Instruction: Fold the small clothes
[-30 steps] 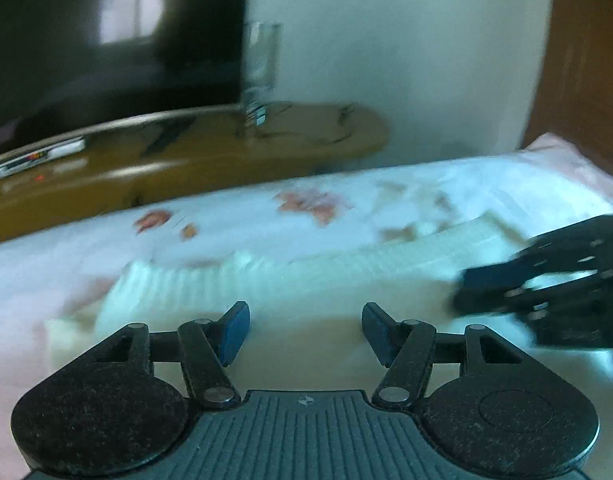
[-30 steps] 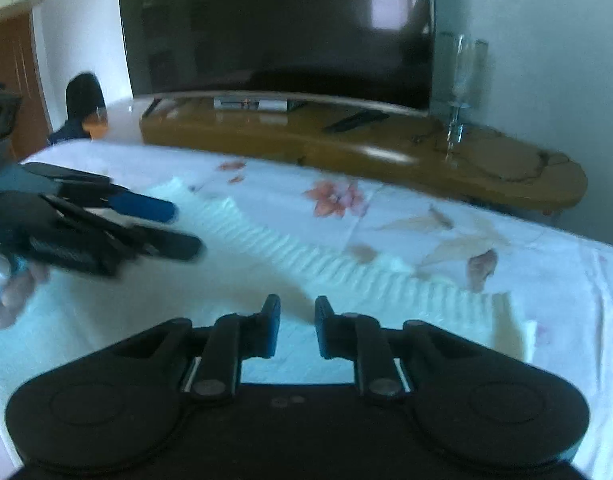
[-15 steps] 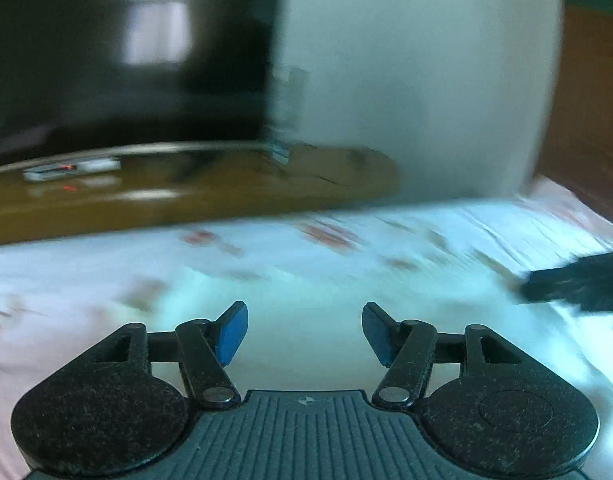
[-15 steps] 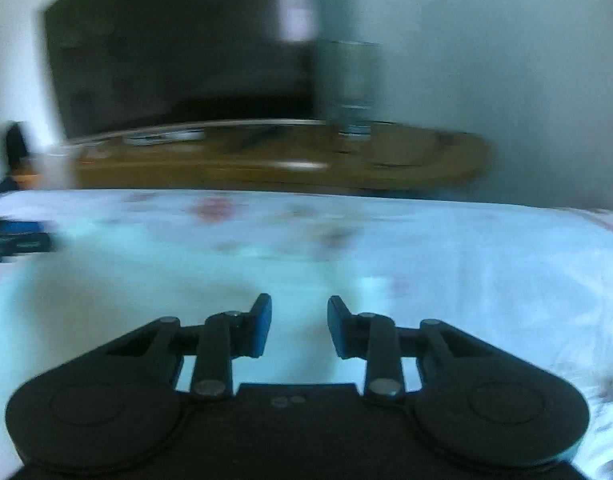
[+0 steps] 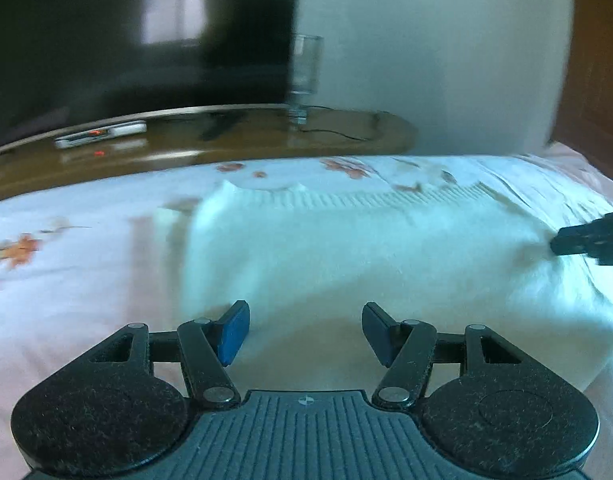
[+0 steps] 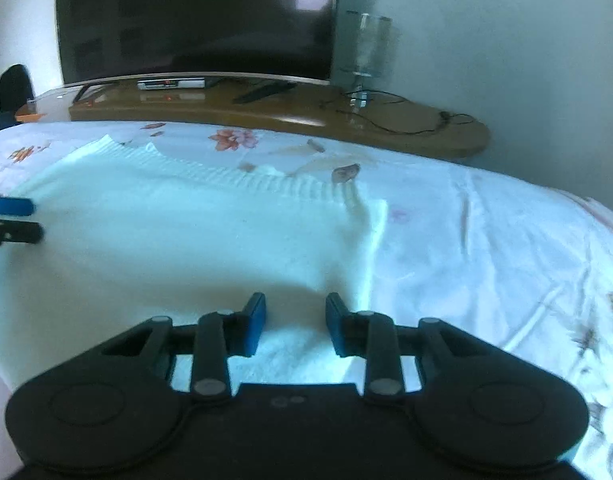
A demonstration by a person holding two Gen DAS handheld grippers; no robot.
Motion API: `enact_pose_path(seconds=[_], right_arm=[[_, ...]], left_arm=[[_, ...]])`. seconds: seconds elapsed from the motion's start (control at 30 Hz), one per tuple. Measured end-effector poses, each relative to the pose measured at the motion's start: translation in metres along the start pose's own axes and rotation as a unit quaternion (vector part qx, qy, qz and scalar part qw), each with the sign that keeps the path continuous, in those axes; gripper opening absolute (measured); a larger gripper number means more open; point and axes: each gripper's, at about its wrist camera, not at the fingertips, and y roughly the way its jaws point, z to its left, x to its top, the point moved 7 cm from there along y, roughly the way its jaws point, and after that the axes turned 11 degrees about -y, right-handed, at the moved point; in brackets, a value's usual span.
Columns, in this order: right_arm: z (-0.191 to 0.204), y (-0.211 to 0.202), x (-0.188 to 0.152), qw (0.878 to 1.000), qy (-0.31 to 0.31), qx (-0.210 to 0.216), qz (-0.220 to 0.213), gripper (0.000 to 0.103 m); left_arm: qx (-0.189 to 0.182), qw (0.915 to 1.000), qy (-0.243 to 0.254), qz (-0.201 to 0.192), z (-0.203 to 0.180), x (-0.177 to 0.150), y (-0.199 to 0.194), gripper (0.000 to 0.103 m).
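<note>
A white knit garment (image 5: 346, 248) with a ribbed hem lies flat on the floral bed sheet (image 5: 66, 248); it also shows in the right wrist view (image 6: 186, 240). My left gripper (image 5: 304, 330) is open and empty, just above the garment's near left part. My right gripper (image 6: 294, 322) is open and empty over the garment's near right part. The right gripper's fingertips (image 5: 578, 238) show at the garment's right edge in the left wrist view. The left gripper's fingertips (image 6: 14, 218) show at the far left in the right wrist view.
A wooden TV bench (image 6: 266, 110) stands beyond the bed with a dark television (image 6: 194, 16), a glass vase (image 6: 366, 48), a remote and cables. A white wall is behind. The bed sheet (image 6: 486, 240) stretches to the right.
Both grippers have drawn apart toward the garment's left and right sides and back toward its near edge. The right gripper's jaws have opened wider.
</note>
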Motion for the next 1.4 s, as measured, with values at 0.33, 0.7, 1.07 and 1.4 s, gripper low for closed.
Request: enact_pose_path(seconds=[0.33,0.7,1.07,1.4], right_arm=[[0.128,-0.033,-0.010,0.993,-0.027,0.109,-0.028,0.031],[0.104,-0.055,-0.048,0.999,-0.023,0.027,-0.008,0.035],[0.057,-0.075,-0.068,0.999,0.039,-0.005,-0.009,0.033],[0.018,-0.043,-0.032,0.997,0.070,-0.012,-0.020,0.033]], left_arm=[[-0.037,0.9990,0.001,0.024,-0.066,-0.057,-0.030,0.063],[0.014,0.9996,-0.018,0.016,-0.004,-0.076,-0.067,0.063],[0.022,0.9976,-0.063,0.018,0.017,-0.072,-0.066,0.063],[0.025,0.9946,-0.099,0.018,0.025,-0.027,-0.021,0.063]])
